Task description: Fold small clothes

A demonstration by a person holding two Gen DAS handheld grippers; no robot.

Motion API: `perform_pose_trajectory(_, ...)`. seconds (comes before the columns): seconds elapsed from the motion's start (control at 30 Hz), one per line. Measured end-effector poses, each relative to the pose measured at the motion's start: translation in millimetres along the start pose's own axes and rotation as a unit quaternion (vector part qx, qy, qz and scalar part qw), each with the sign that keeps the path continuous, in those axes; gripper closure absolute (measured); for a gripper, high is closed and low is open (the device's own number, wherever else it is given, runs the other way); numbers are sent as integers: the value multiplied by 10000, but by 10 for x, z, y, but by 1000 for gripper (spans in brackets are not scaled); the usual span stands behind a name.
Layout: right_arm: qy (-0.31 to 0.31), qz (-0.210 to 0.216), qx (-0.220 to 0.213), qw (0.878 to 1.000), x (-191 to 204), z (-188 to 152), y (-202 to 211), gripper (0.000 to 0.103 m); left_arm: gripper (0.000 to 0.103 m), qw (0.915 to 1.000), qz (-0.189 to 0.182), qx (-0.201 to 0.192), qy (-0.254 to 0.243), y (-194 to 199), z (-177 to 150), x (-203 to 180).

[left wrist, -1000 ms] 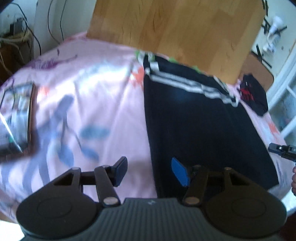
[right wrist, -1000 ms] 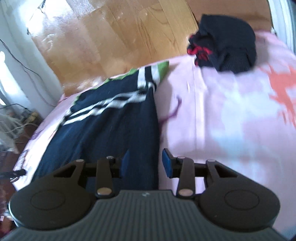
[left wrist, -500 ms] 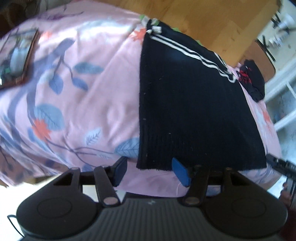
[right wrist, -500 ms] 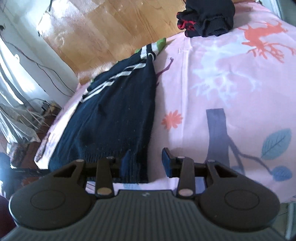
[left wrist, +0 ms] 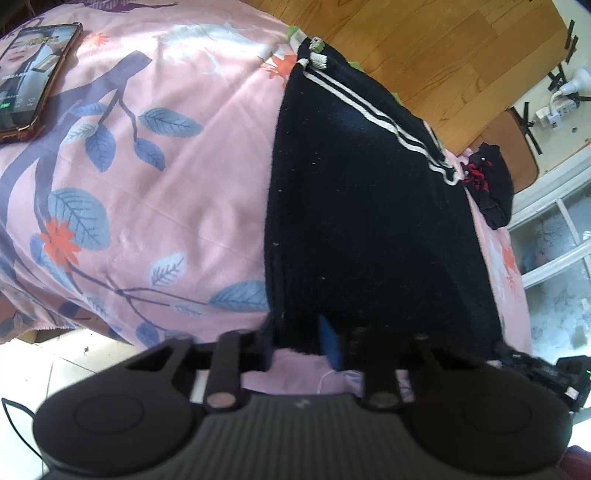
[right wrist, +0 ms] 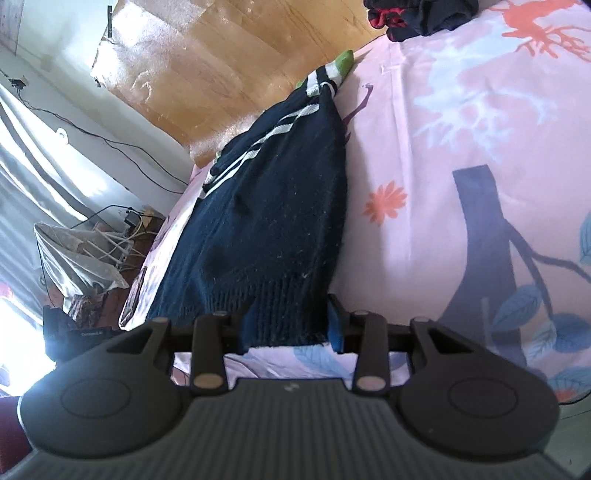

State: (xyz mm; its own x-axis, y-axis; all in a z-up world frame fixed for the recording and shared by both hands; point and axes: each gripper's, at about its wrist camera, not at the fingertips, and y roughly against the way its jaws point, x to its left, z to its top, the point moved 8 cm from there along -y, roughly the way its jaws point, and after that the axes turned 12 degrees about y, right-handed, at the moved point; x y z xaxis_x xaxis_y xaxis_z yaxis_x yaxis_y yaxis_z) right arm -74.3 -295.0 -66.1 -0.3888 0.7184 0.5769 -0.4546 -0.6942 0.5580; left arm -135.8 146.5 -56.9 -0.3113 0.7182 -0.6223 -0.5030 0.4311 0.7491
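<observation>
A dark navy knit sweater (left wrist: pixel 362 221) with two white stripes lies flat on the pink floral sheet (left wrist: pixel 147 177); it also shows in the right wrist view (right wrist: pixel 273 221). My left gripper (left wrist: pixel 301 341) is open, its jaws straddling the near left corner of the ribbed hem. My right gripper (right wrist: pixel 291 326) is open too, its jaws straddling the near right corner of the hem. The hem's cloth sits between each pair of fingers, not pinched.
A phone (left wrist: pixel 27 77) in a red case lies on the sheet at the far left. A dark bundle with red trim (left wrist: pixel 491 184) sits at the far right; it also shows in the right wrist view (right wrist: pixel 417 14). A wooden headboard (left wrist: pixel 424 48) stands behind. The bed's near edge drops to the floor.
Both grippers have moved back from over the sweater to its near hem and lowered around its two corners. Both stay open.
</observation>
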Motion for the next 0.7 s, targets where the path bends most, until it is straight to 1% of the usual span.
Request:
perform_pose_trajectory(0.03, 18, -130, 35, 9999, -16, -11, -12, 92, 90, 10000, -62, -4, 7, 28, -4, -8)
perform_pose_trajectory(0.13, 60, -147, 6, 9999, 2, 12, 11, 92, 91, 9992, -358, -184, -33, 186, 29, -107)
perform_pose_trajectory(0.23, 84, 132, -244, 9996, 108, 137, 104, 93, 92, 9951, -833, -528, -96, 421, 173, -273)
perform_pose_trajectory(0.33, 43, 316, -639, 9974, 165, 424, 192, 93, 92, 9900, -1097, -880, -76, 528, 443, -421)
perform_pose_trajectory(0.43, -27, 260, -925, 9954, 152, 819, 106, 93, 92, 9860, -1242, -1110, 76, 497, 853, -553)
perform_pose_trajectory(0.53, -60, 45, -1083, 9941, 67, 1321, -117, 93, 92, 9851, -1108, -1284, 281, 310, 1424, -714)
perform_pose_trajectory(0.6, -144, -117, -1196, 9926, -7, 1708, -364, 93, 90, 9850, -918, -1425, 313, 101, 1838, -840)
perform_pose_trajectory(0.63, -162, -311, -1292, 9910, -56, 1894, -502, 92, 83, 9851, -724, -1507, 398, -38, 2023, -874)
perform_pose_trajectory(0.67, -142, -560, -1401, 9885, -101, 2067, -656, 89, 74, 9853, -438, -1563, 523, -186, 2175, -847)
perform_pose_trajectory(0.7, -7, -882, -1466, 9853, -141, 2196, -806, 79, 71, 9845, -32, -1628, 648, -313, 2300, -791)
